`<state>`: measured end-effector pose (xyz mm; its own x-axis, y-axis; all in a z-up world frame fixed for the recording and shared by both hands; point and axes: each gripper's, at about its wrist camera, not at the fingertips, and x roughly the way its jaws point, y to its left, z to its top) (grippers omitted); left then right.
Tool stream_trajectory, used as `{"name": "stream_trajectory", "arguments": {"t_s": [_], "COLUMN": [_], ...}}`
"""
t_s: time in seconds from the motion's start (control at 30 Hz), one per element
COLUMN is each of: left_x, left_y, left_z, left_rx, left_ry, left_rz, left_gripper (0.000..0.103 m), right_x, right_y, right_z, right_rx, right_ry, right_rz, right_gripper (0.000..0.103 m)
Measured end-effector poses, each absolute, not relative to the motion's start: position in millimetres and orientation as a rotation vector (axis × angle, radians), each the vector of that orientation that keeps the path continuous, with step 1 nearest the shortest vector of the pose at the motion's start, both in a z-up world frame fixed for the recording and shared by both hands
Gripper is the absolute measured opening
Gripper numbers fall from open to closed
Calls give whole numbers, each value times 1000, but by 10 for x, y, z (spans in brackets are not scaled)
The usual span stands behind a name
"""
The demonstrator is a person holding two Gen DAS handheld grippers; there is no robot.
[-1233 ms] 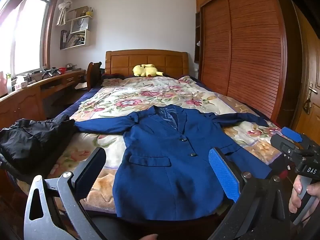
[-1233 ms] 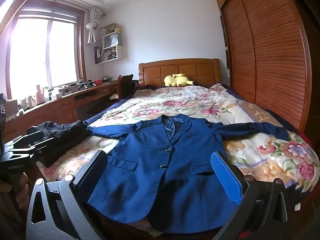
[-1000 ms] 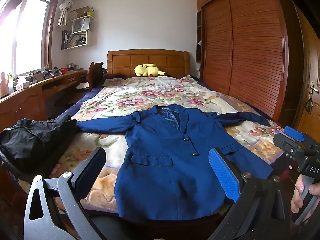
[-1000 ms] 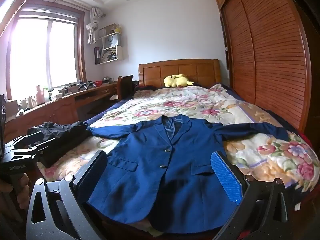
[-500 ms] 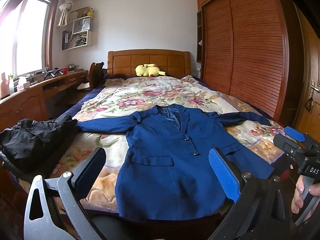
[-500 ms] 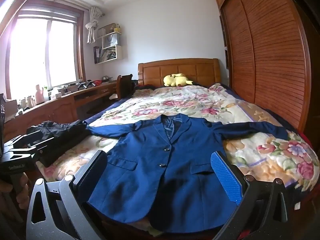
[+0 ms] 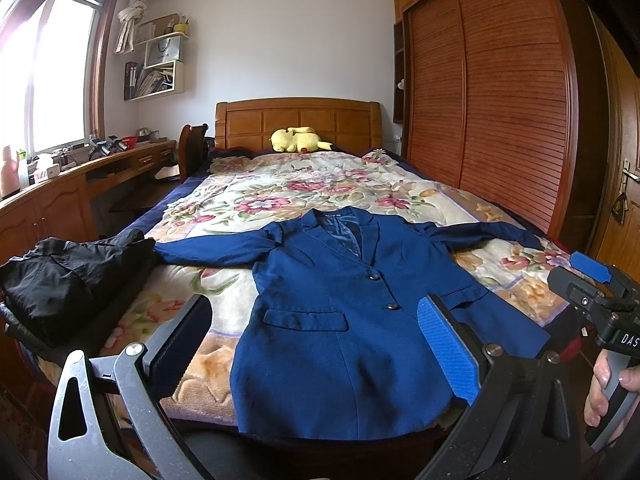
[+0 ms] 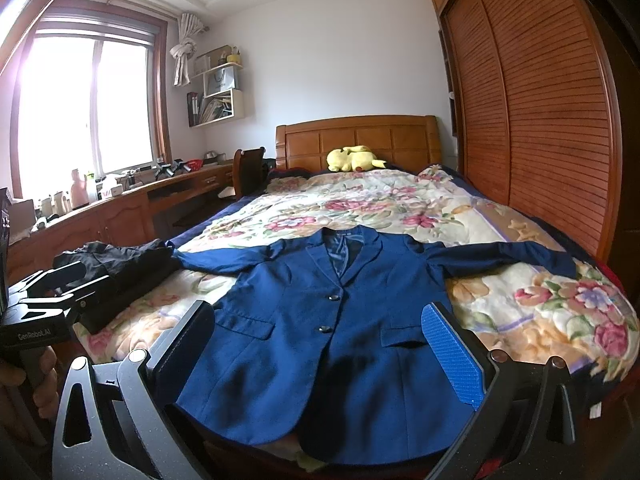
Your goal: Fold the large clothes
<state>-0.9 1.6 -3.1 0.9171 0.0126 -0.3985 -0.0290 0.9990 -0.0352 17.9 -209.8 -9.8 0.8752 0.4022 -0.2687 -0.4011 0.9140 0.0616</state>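
A blue jacket lies flat, sleeves spread, mid-frame on a floral bed. Black clothes sit left; a yellow toy upper centre. Both claws, left and right, gape wide, empty.

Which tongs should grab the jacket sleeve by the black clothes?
Probably the left tongs: they hang open on that side, nearer the sleeve beside the black clothes. The right tongs sit farther over.
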Motion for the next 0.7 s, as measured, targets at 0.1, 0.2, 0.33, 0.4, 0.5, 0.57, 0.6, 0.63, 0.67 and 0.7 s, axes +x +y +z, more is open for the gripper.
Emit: {"name": "stream_trajectory", "arguments": {"t_s": [0.1, 0.2, 0.33, 0.4, 0.5, 0.57, 0.6, 0.63, 0.67, 0.7], "left_x": [-9, -7, 17, 15, 18, 14, 13, 13, 15, 15], "left_y": [15, 12, 44, 34, 40, 31, 42, 45, 41, 40], "left_z": [-32, -30, -45, -41, -46, -42, -42, -44, -42, -41], "left_rx": [-40, -39, -39, -38, -39, -37, -38, -38, -38, -37], "left_ry": [410, 410, 410, 410, 410, 410, 410, 410, 410, 410], "left_rz": [22, 22, 22, 24, 24, 24, 25, 24, 24, 24], "left_gripper": [103, 103, 103, 103, 103, 103, 103, 103, 103, 103], "right_x": [172, 165, 170, 170, 168, 169, 169, 166, 169, 169], "right_y": [-2097, -2087, -2086, -2086, -2079, -2078, -2080, -2082, -2083, -2086], "right_z": [-100, -104, -112, -112, -106, -106, -107, -107, -106, -106], "right_rx": [3, -1, -2, -1, -1, -1, 1, 2, 3, 5], "right_ry": [281, 280, 284, 284, 285, 285, 286, 286, 287, 288], "right_rz": [419, 416, 416, 417, 417, 416, 416, 418, 418, 418], "right_gripper": [103, 103, 103, 103, 103, 103, 103, 103, 103, 103]}}
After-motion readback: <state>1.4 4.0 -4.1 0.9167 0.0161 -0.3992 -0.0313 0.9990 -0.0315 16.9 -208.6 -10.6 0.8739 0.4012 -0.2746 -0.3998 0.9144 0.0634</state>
